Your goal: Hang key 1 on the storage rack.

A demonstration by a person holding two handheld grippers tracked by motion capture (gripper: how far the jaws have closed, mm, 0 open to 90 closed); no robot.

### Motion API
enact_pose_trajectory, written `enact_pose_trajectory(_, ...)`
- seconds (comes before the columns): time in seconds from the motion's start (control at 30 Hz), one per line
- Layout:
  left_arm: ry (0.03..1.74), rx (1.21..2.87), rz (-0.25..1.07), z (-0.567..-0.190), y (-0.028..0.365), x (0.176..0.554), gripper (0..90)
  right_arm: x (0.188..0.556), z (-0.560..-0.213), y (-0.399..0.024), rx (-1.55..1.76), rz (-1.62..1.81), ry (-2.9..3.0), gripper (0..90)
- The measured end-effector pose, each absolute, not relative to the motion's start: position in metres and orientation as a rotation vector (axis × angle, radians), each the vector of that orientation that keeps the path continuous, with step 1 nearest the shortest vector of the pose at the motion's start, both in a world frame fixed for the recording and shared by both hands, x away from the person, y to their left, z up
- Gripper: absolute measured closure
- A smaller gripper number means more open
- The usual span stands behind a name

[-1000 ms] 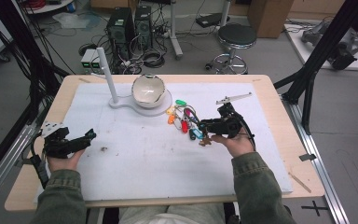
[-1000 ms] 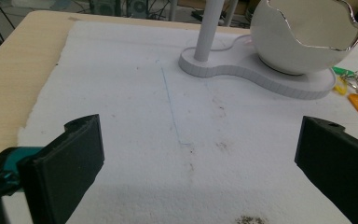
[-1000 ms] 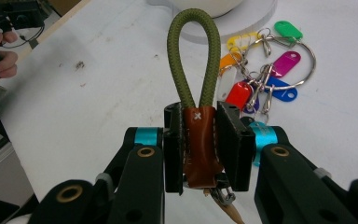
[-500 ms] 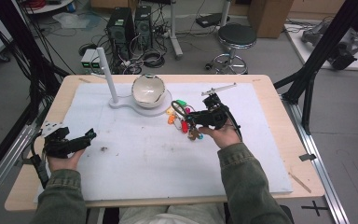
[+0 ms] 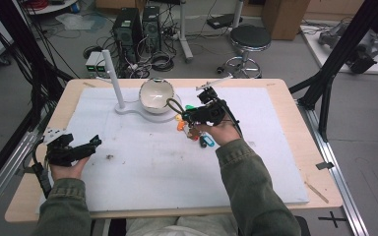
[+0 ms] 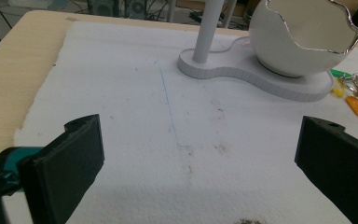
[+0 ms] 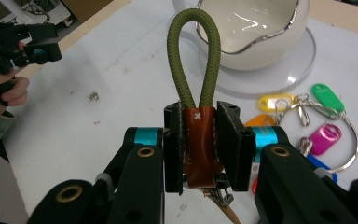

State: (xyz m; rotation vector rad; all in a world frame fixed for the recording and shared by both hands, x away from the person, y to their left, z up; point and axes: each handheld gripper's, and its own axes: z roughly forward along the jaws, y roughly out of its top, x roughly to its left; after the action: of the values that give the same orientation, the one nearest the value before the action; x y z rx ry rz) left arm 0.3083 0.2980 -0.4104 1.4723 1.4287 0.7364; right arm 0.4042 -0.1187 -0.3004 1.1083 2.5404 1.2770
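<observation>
White felt-like matting covers most of the wooden table. On it, near the far edge, stands a white stand with a post, carrying an eggshell-shaped bowl. Just beside its base lies a bunch of coloured key tags on a ring. The right gripper is clenched on a brown leather keychain, whose olive cord loop points toward the bowl. The left gripper rests released, jaws wide apart, holding nothing, at the mat's left edge.
</observation>
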Motion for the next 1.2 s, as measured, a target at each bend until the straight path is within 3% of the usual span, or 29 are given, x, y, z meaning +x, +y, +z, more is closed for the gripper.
enact_pose_trajectory(0.53, 1.424, 1.467, 0.727, -0.411, 0.298, 0.309, 1.8, 0.427, -0.284, -0.064, 1.046, 1.295, 2.595, 72.5)
enact_pose_trajectory(1.2, 1.42, 1.456, 0.726, -0.411, 0.299, 0.31, 1.8, 0.445, -0.266, -0.029, 1.132, 1.341, 2.579, 72.4)
